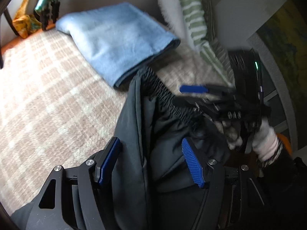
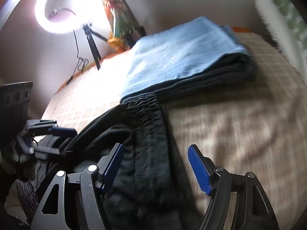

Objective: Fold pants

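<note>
1. Left wrist view: the left gripper (image 1: 153, 161) is pointing steeply down over the dark pants (image 1: 145, 134), which are lying bunched on a checked bedspread (image 1: 48, 88). Its blue pads (image 1: 192, 163) are standing spread, with pants fabric lying between them; neither pad is visibly pressing on the cloth.
2. Same view: the gathered elastic waistband (image 1: 165, 95) is running up and away from the jaws toward a folded light-blue garment (image 1: 119, 42) further up the bed.
3. Same view: the right gripper (image 1: 203, 94) is reaching in from the right edge, blurred, with one blue pad showing above the waistband. A gloved hand (image 1: 266, 143) is wrapping its handle; the jaw spacing cannot be told here.
4. Same view: a green-striped pillow (image 1: 193, 19) is leaning against the wall behind.
5. Right wrist view: the right gripper (image 2: 155, 164) is tilting down over the waistband (image 2: 147, 126), jaws spread wide. The left pad is sitting at the fabric edge; the right pad (image 2: 199, 170) is standing over bare bedspread (image 2: 239, 124), apart from the cloth.
6. Same view: the left gripper (image 2: 55, 140) is showing at the left edge, low beside the pants (image 2: 119, 138).
7. Same view: the blue garment (image 2: 182, 53) is resting on a darker folded layer, and the waistband's far end is touching that stack. A lit ring light (image 2: 63, 9) is standing on a tripod behind.
</note>
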Demonstrator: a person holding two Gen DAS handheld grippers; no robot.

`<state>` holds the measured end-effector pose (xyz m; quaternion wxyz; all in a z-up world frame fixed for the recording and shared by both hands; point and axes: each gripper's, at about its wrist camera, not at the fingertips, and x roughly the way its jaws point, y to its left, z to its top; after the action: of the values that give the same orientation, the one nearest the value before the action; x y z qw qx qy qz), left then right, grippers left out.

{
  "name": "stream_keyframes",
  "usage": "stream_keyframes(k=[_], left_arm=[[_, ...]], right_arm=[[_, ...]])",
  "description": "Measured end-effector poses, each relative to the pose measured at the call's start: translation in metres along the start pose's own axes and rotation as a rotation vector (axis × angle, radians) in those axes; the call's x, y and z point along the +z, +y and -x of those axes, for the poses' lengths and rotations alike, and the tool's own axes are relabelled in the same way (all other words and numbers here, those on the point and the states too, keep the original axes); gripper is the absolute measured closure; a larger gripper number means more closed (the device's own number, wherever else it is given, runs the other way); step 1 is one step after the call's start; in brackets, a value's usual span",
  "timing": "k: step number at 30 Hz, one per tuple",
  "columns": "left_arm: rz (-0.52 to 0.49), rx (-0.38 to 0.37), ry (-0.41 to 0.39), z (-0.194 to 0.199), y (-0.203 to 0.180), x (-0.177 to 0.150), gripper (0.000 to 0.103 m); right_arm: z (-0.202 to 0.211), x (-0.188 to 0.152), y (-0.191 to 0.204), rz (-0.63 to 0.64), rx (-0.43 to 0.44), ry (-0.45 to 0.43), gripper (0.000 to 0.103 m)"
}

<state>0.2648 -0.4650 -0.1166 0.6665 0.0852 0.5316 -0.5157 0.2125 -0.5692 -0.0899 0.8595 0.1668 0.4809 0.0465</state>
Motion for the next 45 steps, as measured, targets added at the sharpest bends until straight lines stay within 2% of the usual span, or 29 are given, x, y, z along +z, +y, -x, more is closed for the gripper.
stream_keyframes(k=[3,6,7,8,9,10,11,12,15,18,21,23,24,25,26,29,31,33,34,35,36,38,40,45], left_arm=[[-0.044,0.038,0.020,-0.007,-0.001,-0.003,0.037],[-0.051,0.051,0.031,-0.009,0.005,-0.008,0.045],[-0.050,0.048,0.030,-0.010,0.007,-0.009,0.051],[-0.057,0.045,0.024,-0.009,0.008,-0.010,0.066],[-0.067,0.050,0.017,-0.006,0.010,-0.012,0.078],[-0.076,0.050,0.012,-0.004,0.011,-0.013,0.085],[-0.083,0.049,0.005,-0.003,0.011,-0.014,0.086],[-0.088,0.040,-0.010,0.003,0.013,-0.016,0.090],[-0.091,0.036,-0.047,0.014,0.017,-0.015,0.095],[-0.094,0.018,-0.094,0.031,0.022,-0.017,0.097],[-0.107,0.014,-0.111,0.042,0.022,-0.022,0.097],[-0.129,0.018,-0.111,0.044,0.019,-0.027,0.097],[-0.139,0.021,-0.107,0.045,0.018,-0.029,0.097],[-0.149,0.023,-0.102,0.043,0.017,-0.031,0.097],[-0.154,0.022,-0.099,0.037,0.014,-0.028,0.097],[-0.184,0.026,-0.098,0.033,0.008,-0.030,0.097],[-0.206,0.029,-0.100,0.034,0.004,-0.033,0.097],[-0.222,0.034,-0.100,0.036,0.001,-0.034,0.097],[-0.227,0.039,-0.100,0.036,0.000,-0.036,0.097],[-0.229,0.043,-0.100,0.037,0.000,-0.036,0.097],[-0.229,0.047,-0.103,0.040,0.001,-0.036,0.098],[-0.223,0.053,-0.110,0.042,0.001,-0.036,0.098],[-0.218,0.067,-0.126,0.046,0.004,-0.032,0.098],[-0.212,0.091,-0.187,0.071,0.008,-0.009,0.099]], right_arm=[[-0.023,0.011,0.000,0.015,0.028,0.029,0.030],[-0.033,0.017,0.007,0.055,0.043,0.015,0.026],[-0.035,0.018,0.010,0.068,0.047,0.010,0.031],[-0.036,0.017,0.015,0.087,0.057,0.012,0.038],[-0.037,0.017,0.018,0.100,0.059,0.017,0.051],[-0.037,0.015,0.023,0.119,0.070,0.023,0.064],[-0.035,0.015,0.027,0.128,0.072,0.017,0.070],[-0.030,0.014,0.032,0.140,0.075,0.007,0.085],[-0.009,0.017,0.044,0.160,0.065,-0.054,0.096],[0.009,0.023,0.046,0.167,0.086,-0.085,0.097],[0.009,0.027,0.043,0.186,0.054,-0.067,0.096],[0.001,0.028,0.039,0.174,0.068,-0.041,0.090],[-0.004,0.030,0.036,0.159,0.065,-0.024,0.076],[-0.008,0.031,0.034,0.144,0.069,-0.018,0.054],[-0.011,0.031,0.032,0.138,0.068,-0.019,0.050],[-0.029,0.033,0.027,0.131,0.067,0.028,0.045],[-0.044,0.033,0.022,0.120,0.056,0.077,0.034],[-0.048,0.033,0.022,0.123,0.078,0.057,0.031],[-0.049,0.032,0.022,0.117,0.093,0.055,0.039],[-0.049,0.032,0.022,0.109,0.132,0.057,0.052],[-0.049,0.030,0.024,0.100,0.167,0.062,0.071],[-0.042,0.027,0.038,0.153,0.132,0.029,0.089],[-0.030,0.028,0.049,0.190,0.080,-0.007,0.093],[0.022,0.059,0.077,0.299,-0.069,-0.187,0.095]])
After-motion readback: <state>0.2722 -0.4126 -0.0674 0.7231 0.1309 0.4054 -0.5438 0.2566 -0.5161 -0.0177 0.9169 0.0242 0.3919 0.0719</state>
